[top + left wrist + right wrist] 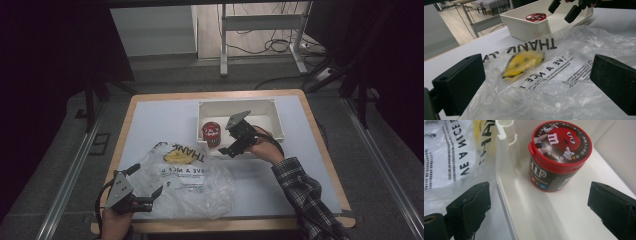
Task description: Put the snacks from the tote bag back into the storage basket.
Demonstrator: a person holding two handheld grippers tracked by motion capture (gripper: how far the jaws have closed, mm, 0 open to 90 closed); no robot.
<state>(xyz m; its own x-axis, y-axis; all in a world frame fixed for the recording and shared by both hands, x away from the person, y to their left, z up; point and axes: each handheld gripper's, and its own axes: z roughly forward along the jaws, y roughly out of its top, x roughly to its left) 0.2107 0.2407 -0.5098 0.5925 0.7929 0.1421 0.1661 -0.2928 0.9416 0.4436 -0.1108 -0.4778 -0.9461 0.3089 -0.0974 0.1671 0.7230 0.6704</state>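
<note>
Upright, the round red-lidded M&M's tub (pixel 556 157) stands in the smooth white plastic bin (pixel 270 112), at twelve o'clock from the right gripper (pixel 537 210), whose jaws gape wide, empty; the left gripper (pixel 536 87), likewise spread and empty, straddles the crinkled clear plastic bag (pixel 554 82).

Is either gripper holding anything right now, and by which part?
Nothing is held: the right gripper stands open short of the candy tub, the left gripper open over the plastic bag.

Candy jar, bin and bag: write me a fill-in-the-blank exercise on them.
1. The candy jar stands inside the white ____.
2. The jar's lid is ____ in colour.
3. The plastic bag lies ____ the bin, on the table.
4. The right gripper has its jaws ____.

Missing words: bin; red; outside; open
</note>
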